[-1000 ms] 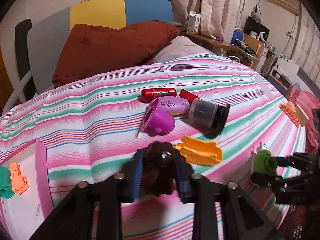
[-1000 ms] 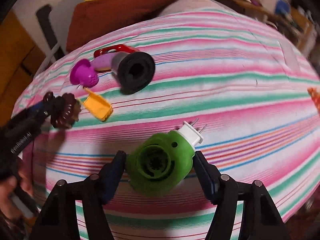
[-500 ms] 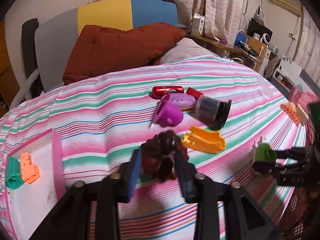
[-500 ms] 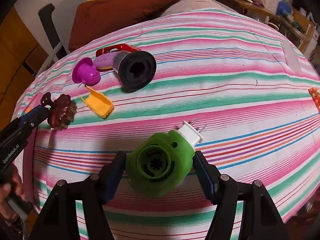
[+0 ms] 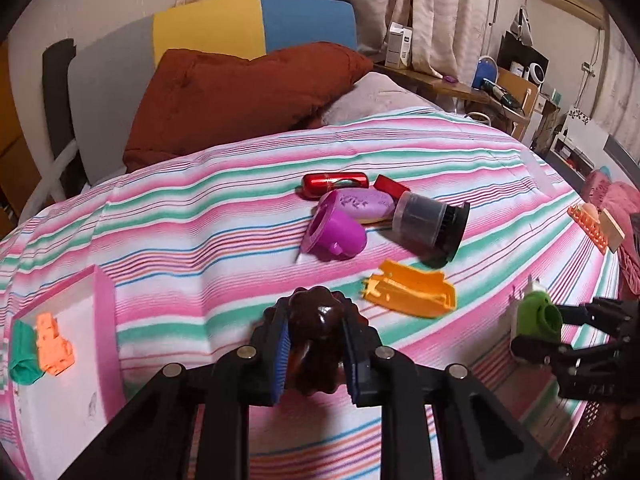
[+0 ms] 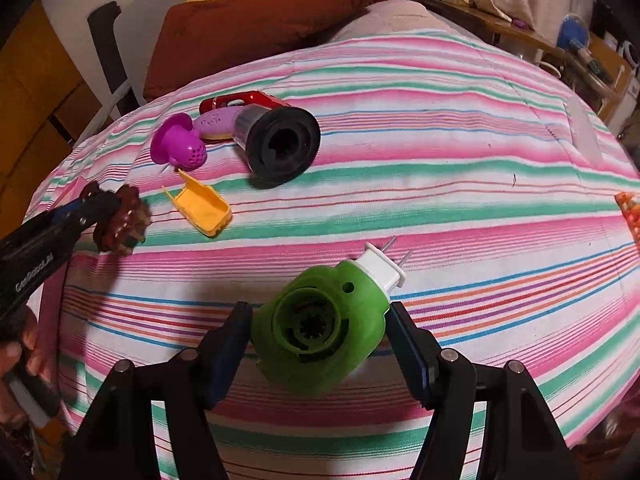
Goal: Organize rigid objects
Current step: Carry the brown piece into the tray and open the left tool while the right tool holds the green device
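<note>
Pink tray [image 5: 105, 300]: far left on the striped bedspread [image 5: 200, 232]; a green piece [image 5: 22, 350] and an orange block [image 5: 52, 344] lie in it, touching each other.
Left gripper [image 5: 316, 344]: near centre of its own view, fingers clamped narrow on a dark brown ridged piece [image 5: 316, 332], held above the bedspread just right of the tray; from the right wrist it shows at the left edge [image 6: 120, 224].
Purple cup [image 5: 334, 232]: on its side at mid bed, touching a lilac oval case [image 5: 366, 204].
Red tube [image 5: 334, 185]: just beyond the lilac case.
Black-capped jar [image 5: 430, 226]: on its side, right of the purple cup.
Orange clip [image 5: 410, 294]: flat, nearer than the jar, apart from it.
Right gripper [image 6: 318, 332]: fingers closed on a green plug [image 6: 320, 324], white pronged end pointing away, near the bed's right near edge.
Orange comb-like piece [image 5: 588, 226]: far right edge of the bed.
</note>
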The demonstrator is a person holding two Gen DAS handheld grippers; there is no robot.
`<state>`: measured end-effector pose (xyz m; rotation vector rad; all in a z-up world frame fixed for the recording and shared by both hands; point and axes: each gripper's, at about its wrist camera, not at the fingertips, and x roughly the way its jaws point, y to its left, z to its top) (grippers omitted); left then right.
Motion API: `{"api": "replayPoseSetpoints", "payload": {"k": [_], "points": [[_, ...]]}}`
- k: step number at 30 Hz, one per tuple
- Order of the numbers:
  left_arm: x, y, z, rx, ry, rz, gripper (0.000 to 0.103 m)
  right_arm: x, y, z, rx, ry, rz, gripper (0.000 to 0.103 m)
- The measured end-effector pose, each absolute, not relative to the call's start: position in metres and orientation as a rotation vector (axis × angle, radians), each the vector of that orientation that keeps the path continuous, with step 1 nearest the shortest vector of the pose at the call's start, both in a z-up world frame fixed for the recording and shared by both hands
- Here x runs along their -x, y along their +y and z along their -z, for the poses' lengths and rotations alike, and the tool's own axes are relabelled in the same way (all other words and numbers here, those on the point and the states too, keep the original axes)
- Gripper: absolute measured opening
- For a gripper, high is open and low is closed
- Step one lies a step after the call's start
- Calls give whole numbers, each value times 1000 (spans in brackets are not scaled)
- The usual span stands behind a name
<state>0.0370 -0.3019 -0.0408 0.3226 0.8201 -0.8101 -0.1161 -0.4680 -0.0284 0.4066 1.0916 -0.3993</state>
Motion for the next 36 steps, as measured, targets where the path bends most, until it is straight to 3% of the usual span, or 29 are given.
{"api": "replayPoseSetpoints", "payload": {"k": [25, 36], "points": [[-45, -150, 9, -50, 800, 671, 22, 110, -453, 29, -379, 1074, 362, 69], [-74, -83, 26, -2, 835, 529, 22, 108, -445, 24, -379, 1032, 321, 68]]}}
